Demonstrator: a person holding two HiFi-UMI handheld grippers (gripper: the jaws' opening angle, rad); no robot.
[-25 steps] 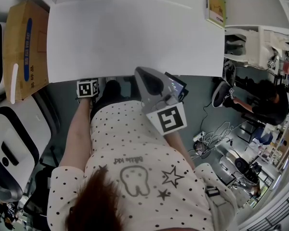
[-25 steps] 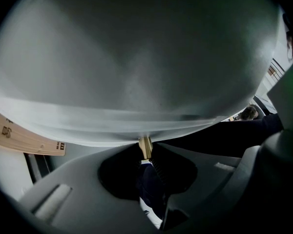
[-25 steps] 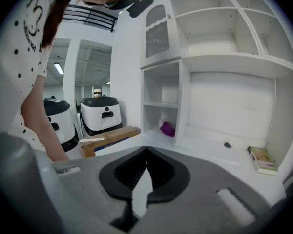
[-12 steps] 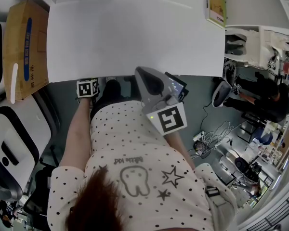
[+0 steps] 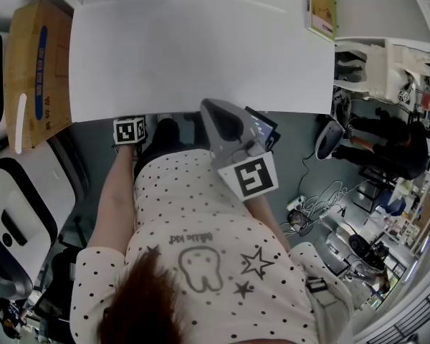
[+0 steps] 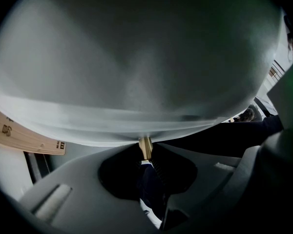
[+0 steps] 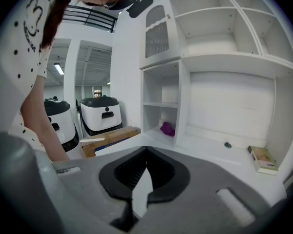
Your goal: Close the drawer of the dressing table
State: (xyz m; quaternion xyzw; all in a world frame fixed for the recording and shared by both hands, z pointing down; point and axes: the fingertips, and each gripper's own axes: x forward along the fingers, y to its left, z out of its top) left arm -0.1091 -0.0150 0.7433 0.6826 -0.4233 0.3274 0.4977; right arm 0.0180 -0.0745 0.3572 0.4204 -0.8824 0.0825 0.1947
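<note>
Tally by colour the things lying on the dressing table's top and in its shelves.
Purple: 1, the purple bundle at the bottom of the left shelf column
Dark: 1, the small round piece on the top
Beige: 1, the flat box on the top, far right
Total: 3

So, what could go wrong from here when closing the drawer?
1. The left gripper pinches only the small brass knob on the white drawer front; a crooked push may slip its fingers off.
2. The right gripper, empty, hangs at the tabletop edge and may knock it if the person leans in.
</note>
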